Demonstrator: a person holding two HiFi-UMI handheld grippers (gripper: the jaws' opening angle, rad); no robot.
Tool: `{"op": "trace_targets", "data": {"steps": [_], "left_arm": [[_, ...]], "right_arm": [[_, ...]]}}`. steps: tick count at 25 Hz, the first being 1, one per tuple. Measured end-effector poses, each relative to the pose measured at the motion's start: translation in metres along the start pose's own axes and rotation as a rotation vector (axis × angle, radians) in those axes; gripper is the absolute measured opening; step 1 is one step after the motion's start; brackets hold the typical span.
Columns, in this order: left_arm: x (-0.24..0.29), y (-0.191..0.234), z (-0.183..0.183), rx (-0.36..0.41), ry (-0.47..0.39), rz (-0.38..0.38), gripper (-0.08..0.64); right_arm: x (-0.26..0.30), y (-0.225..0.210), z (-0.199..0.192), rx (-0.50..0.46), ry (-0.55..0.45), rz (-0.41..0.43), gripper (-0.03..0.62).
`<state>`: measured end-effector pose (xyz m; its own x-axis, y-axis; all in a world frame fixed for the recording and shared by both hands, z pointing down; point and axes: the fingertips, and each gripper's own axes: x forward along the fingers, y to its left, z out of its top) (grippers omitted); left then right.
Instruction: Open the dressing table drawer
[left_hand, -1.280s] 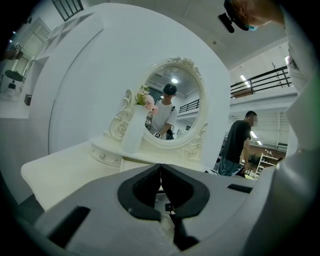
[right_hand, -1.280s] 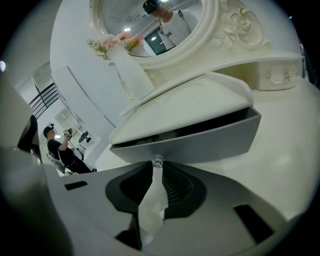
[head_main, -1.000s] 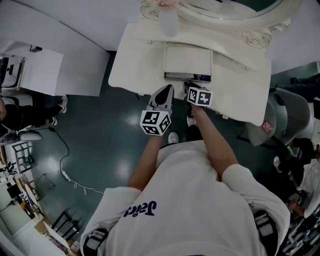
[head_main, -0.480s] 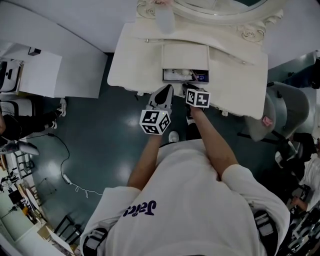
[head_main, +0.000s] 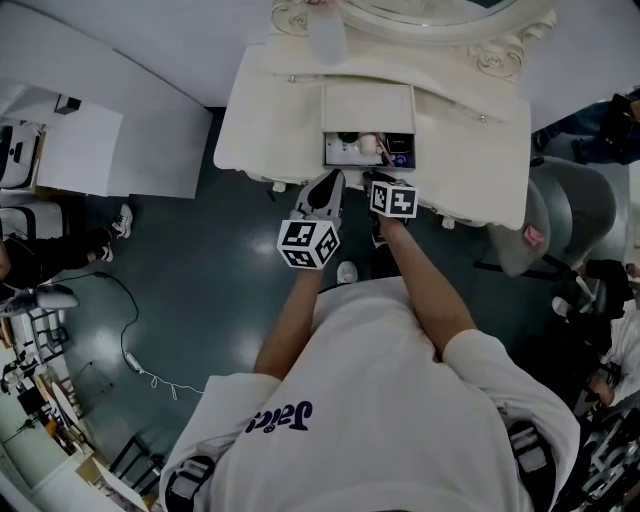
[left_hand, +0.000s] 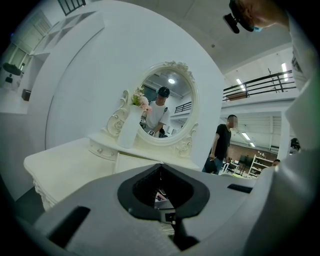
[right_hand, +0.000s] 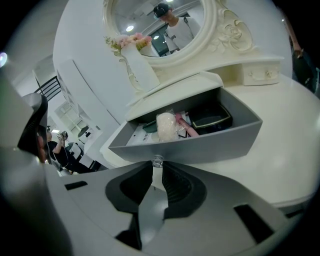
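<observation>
A person in a white shirt (head_main: 390, 400) leans over a cream desk (head_main: 268, 120), a gripper in each hand. The left gripper (left_hand: 161, 167) hangs at the desk's near edge, just left of the drawer, its jaws pressed together at the tips with nothing between them. Just to its right, the right gripper (right_hand: 156, 167) is pinched on the small clear knob (right_hand: 157, 160) at the middle of the drawer front.

The drawer (right_hand: 200, 145), set in the centre of the desk, stands pulled out toward the person, its grey front clear of the desk edge and its inside open to view. Inside lie a white crinkled bundle (right_hand: 166, 126) near the middle, a pink item (right_hand: 183, 125) touching its right side, a black case (right_hand: 212, 120) farther right and a sheet of white paper (right_hand: 140, 136) at the left.

Beyond the drawer, on the far left of the desk top, a tall white vase (right_hand: 141, 70) with pink flowers stands upright beside an oval mirror (right_hand: 160, 25) in a carved cream frame, which shows the person's reflection. To the right of the desk, a second person in black (left_hand: 221, 142) stands well back.
</observation>
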<state>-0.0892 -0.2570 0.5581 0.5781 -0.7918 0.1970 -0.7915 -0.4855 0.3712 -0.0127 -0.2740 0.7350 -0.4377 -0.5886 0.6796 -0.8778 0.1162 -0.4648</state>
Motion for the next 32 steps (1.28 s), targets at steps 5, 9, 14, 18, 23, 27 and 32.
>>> {"op": "trace_targets", "data": {"steps": [5, 9, 14, 18, 23, 27, 32], "left_arm": [[-0.005, -0.002, -0.002, 0.002, -0.004, -0.001, 0.015], [-0.010, -0.004, -0.004, 0.004, 0.000, -0.003, 0.015], [-0.016, -0.007, -0.005, 0.007, 0.001, -0.003, 0.015], [-0.017, -0.009, -0.004, 0.013, 0.000, -0.006, 0.015], [-0.022, -0.013, -0.005, 0.021, 0.003, -0.011, 0.015], [-0.019, -0.015, 0.001, 0.035, -0.007, -0.017, 0.015], [-0.012, -0.012, 0.023, 0.078, -0.040, -0.019, 0.015]], "right_arm": [[-0.003, 0.000, -0.012, -0.006, 0.013, -0.003, 0.064], [-0.006, 0.001, -0.019, -0.009, 0.022, -0.006, 0.064], [-0.011, 0.005, -0.025, -0.008, 0.016, -0.001, 0.064], [-0.011, 0.004, -0.024, 0.003, 0.011, 0.001, 0.064], [-0.012, 0.001, -0.030, 0.016, 0.035, -0.005, 0.072], [-0.029, 0.004, -0.033, 0.036, 0.046, 0.013, 0.098], [-0.067, 0.014, -0.018, -0.002, -0.025, 0.027, 0.089]]}}
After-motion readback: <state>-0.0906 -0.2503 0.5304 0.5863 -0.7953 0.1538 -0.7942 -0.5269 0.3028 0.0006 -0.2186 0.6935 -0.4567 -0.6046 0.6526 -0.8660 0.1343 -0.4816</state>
